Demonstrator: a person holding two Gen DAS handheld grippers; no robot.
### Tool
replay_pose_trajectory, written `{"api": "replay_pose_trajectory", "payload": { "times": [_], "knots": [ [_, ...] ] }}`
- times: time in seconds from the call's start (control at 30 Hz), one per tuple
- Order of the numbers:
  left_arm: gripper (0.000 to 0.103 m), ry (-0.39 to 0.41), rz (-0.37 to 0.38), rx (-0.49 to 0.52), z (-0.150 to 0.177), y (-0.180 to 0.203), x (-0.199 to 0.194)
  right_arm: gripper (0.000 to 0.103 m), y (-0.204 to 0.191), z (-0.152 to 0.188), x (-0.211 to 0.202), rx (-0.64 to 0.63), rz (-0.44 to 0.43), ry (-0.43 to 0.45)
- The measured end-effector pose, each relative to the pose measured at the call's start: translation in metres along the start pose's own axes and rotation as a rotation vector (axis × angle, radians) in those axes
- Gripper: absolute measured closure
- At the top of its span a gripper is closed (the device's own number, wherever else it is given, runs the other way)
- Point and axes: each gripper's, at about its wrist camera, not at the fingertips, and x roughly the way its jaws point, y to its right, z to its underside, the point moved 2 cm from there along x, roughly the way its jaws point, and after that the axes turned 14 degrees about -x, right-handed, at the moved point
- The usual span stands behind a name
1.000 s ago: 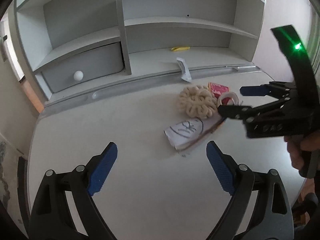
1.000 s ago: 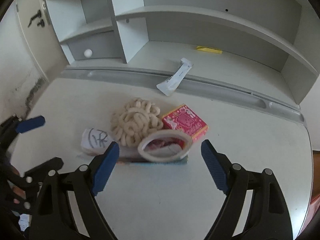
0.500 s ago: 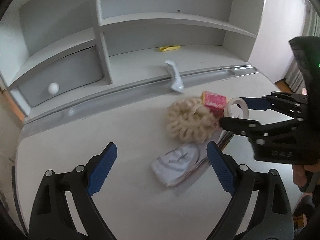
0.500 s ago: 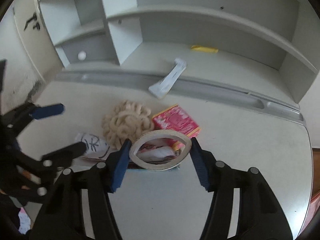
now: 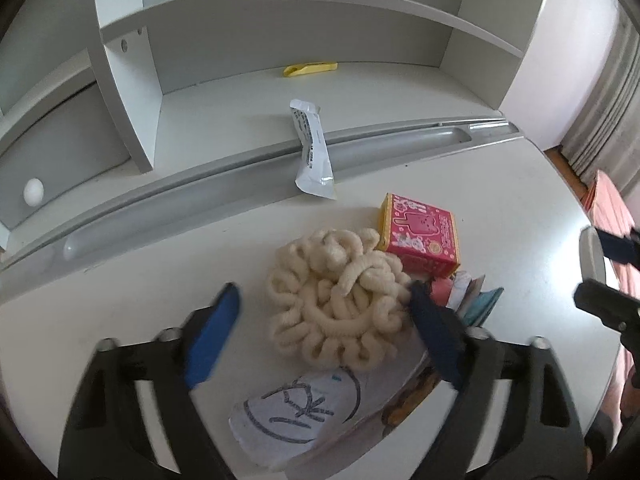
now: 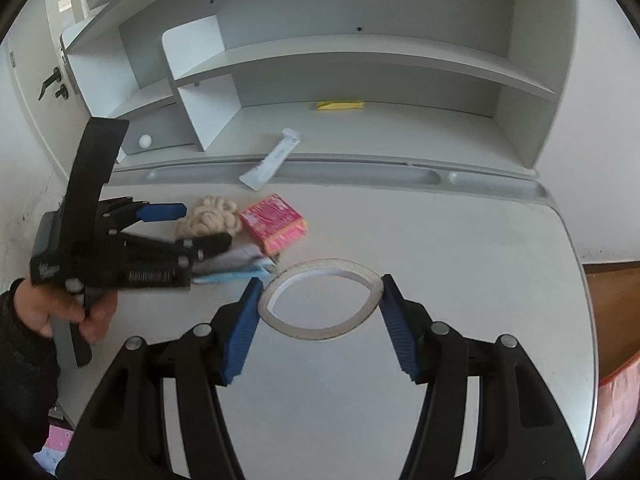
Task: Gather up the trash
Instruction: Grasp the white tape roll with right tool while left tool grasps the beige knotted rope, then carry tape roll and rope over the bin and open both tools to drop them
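Observation:
My right gripper [image 6: 319, 298] is shut on a white tape ring [image 6: 320, 298], squeezed into an oval and lifted above the desk; its edge also shows in the left wrist view [image 5: 591, 254]. My left gripper [image 5: 326, 312] is open, its fingers on either side of a cream knitted coil [image 5: 338, 298] on the desk; it also shows in the right wrist view [image 6: 186, 226]. A pink box [image 5: 420, 244] lies just beyond the coil, a crumpled white wrapper [image 5: 296, 408] with booklets under it in front. A white sachet [image 5: 314, 152] hangs over the pen groove.
A grey desk [image 6: 460, 248] carries a shelf hutch [image 6: 360, 52]. A yellow item [image 5: 310, 68] lies at the back of the lower shelf. A drawer with a white knob [image 5: 33, 192] is at the left. The desk's edge and wooden floor [image 6: 612, 300] are at the right.
My right gripper closed on the tape ring and lifted it back to the right, off the pile. My left gripper moved forward and now straddles the knitted coil.

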Motion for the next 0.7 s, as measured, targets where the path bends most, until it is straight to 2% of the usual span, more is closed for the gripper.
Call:
{"api": "replay_pose_trajectory", "payload": {
  "times": [0.1,0.2,0.33,0.47,0.7],
  "knots": [
    [0.069,0.005,-0.011,-0.012,0.0,0.001,-0.005,0.045,0.014,0.013,-0.014,0.037,0.011,0.01],
    [0.069,0.033,-0.011,-0.027,0.0,0.008,-0.019,0.045,0.03,0.029,-0.031,0.078,0.027,0.021],
    [0.069,0.084,-0.021,0.02,0.008,0.036,-0.045,0.045,0.06,0.066,-0.062,0.157,0.077,0.04],
    [0.069,0.117,0.044,0.112,0.031,0.102,-0.065,0.045,0.092,0.118,-0.098,0.249,0.15,0.053],
    [0.069,0.094,0.283,0.325,0.096,0.255,-0.079,0.045,0.156,0.239,-0.176,0.448,0.321,0.031]
  ]
}}
